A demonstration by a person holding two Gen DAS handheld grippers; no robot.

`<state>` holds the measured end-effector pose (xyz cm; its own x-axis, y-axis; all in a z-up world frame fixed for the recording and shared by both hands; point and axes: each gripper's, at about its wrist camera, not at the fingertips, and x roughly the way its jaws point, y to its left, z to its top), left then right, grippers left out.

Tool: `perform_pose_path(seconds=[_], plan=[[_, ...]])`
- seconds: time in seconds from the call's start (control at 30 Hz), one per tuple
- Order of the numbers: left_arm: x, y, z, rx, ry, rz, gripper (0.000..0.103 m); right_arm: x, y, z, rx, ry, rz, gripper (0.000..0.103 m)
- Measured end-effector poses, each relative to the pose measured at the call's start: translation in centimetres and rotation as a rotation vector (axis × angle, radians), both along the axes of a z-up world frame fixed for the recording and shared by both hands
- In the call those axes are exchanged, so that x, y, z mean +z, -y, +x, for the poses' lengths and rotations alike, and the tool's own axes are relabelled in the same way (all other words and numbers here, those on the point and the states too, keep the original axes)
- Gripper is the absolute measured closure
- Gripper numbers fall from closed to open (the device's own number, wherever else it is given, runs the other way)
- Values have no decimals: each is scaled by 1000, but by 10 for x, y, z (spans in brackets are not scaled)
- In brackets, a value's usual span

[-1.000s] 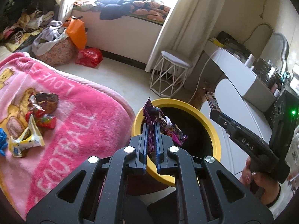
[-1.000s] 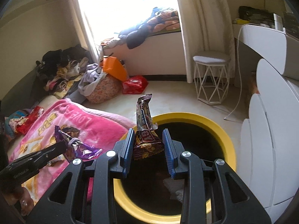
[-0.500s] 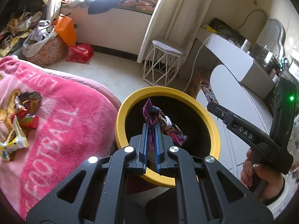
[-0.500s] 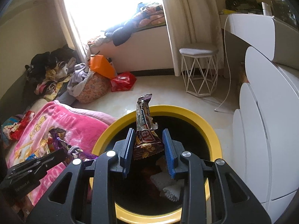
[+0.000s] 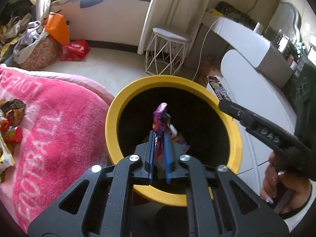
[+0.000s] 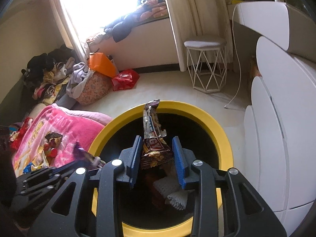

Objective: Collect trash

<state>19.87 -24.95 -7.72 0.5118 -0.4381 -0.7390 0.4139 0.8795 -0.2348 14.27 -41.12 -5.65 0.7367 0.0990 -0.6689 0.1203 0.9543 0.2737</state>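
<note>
On the bed, the pink blanket (image 5: 59,134) carries several wrappers (image 5: 11,130) not yet collected. The yellow-rimmed bin (image 6: 223,138) already holds some trash. Over its mouth, the right tool (image 6: 157,158) is opening, its brown wrapper (image 6: 153,138) loose between the jaws; the left tool (image 5: 159,154) is opening around a purple wrapper (image 5: 160,118).

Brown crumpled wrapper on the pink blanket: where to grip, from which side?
Pinch the brown wrapper by its raised crumpled edge, from above. It puffs up off the soft pink blanket, and a red wrapper crowds its near side, so a low side approach would likely snag.
</note>
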Motion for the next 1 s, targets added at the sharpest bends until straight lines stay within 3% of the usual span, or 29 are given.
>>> perform_pose_path(seconds=[0.03,0.1,0.17,0.23,0.33,1.0], plan=[[-1,1,1,-2,0,4,72,-1,1,0,-7,-2,4,62],[-3,0,2,-3,-4,2,56,-2,4,-1,-15,-3,10,56],[-3,-4,2,4,-3,-10,47,-2,5,-2,-18,-5,12,54],[0,-9,0,16,2,-18,23,-1,6,-2,-20,0,11,52],[4,-19,-3,36,12,-32,14,0,4,-3,-16,6,10,49],[42,-121,-17,300,124,-44,11,31,-81,2,174,66,-22,44]])
